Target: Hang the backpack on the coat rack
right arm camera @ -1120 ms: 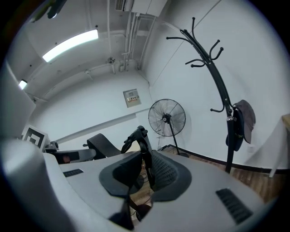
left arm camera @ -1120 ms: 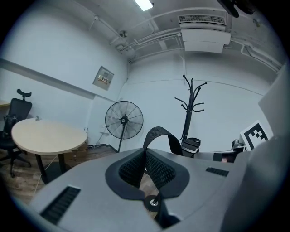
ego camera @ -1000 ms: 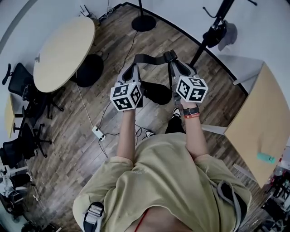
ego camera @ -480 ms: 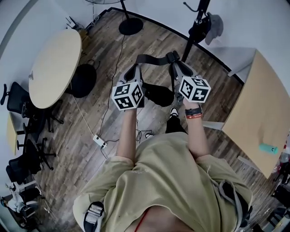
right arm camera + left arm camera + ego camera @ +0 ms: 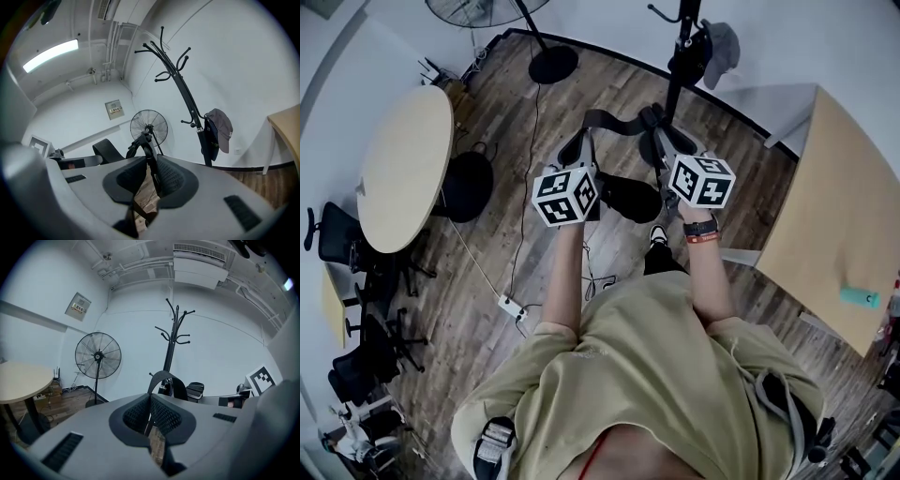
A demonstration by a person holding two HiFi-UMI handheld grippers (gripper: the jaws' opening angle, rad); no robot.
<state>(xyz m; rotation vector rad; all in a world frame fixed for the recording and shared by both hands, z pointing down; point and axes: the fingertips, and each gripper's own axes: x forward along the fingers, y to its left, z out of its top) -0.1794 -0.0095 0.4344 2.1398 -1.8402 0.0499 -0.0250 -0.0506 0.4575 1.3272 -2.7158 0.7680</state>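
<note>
The black backpack (image 5: pixel 630 197) hangs between my two grippers, its webbing strap (image 5: pixel 614 120) stretched across in front of them. In the head view my left gripper (image 5: pixel 578 150) and right gripper (image 5: pixel 661 142) each hold one end of it. Seen from the left gripper view, the left gripper (image 5: pixel 150 417) is shut on the strap (image 5: pixel 167 379). The right gripper (image 5: pixel 151 182) pinches a strap (image 5: pixel 149 152) with a buckle. The black coat rack (image 5: pixel 680 52) stands just beyond, also seen as the coat rack (image 5: pixel 172 336) and coat rack (image 5: pixel 180 82). A grey cap (image 5: pixel 224 127) and a dark bag (image 5: pixel 208 139) hang on it.
A round wooden table (image 5: pixel 401 164) stands at the left with black chairs (image 5: pixel 342 178) around it. A standing fan (image 5: pixel 98 356) has its base (image 5: pixel 553 66) near the wall. A rectangular table (image 5: pixel 853 206) lies at the right. A cable and power strip (image 5: pixel 514 307) lie on the floor.
The person has walked toward the coat rack, carrying the backpack with both grippers. The rack's pole and the fan base have come closer in the head view. Both grips look unchanged.
</note>
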